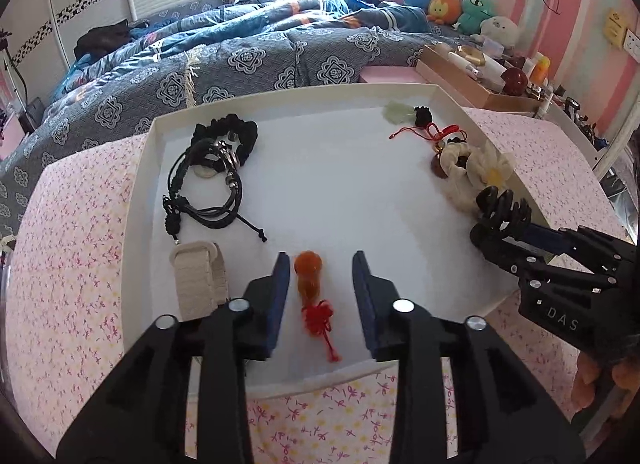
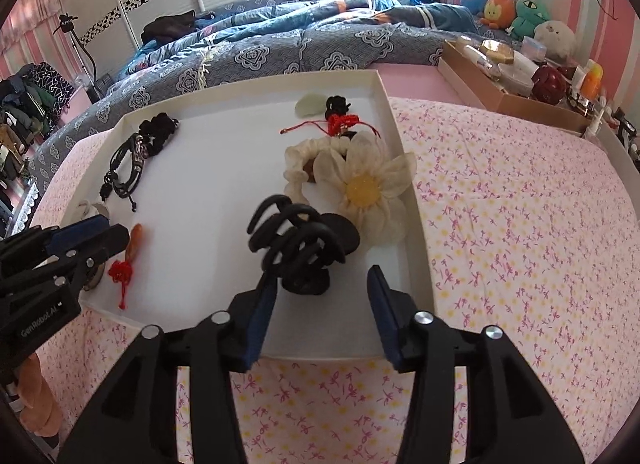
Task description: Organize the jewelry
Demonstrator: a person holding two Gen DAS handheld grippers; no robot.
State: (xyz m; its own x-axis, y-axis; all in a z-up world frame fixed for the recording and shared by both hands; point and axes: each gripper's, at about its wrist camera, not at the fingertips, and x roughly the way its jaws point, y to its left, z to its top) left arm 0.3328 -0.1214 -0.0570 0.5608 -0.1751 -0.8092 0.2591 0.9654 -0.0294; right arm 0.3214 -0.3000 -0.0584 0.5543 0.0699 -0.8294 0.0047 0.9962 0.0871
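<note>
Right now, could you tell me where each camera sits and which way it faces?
Left wrist: on the left gripper, looking over the white tray at the orange pendant; own open fingers show.
Right wrist: on the right gripper, facing the black hair claw; own open fingers show.
Shared: tray, pendant, claw, each other's gripper, the bed.

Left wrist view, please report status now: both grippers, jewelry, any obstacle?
Left gripper open, straddling orange pendant. Right gripper open at black hair claw. White tray holds everything; nothing blocking.
</note>
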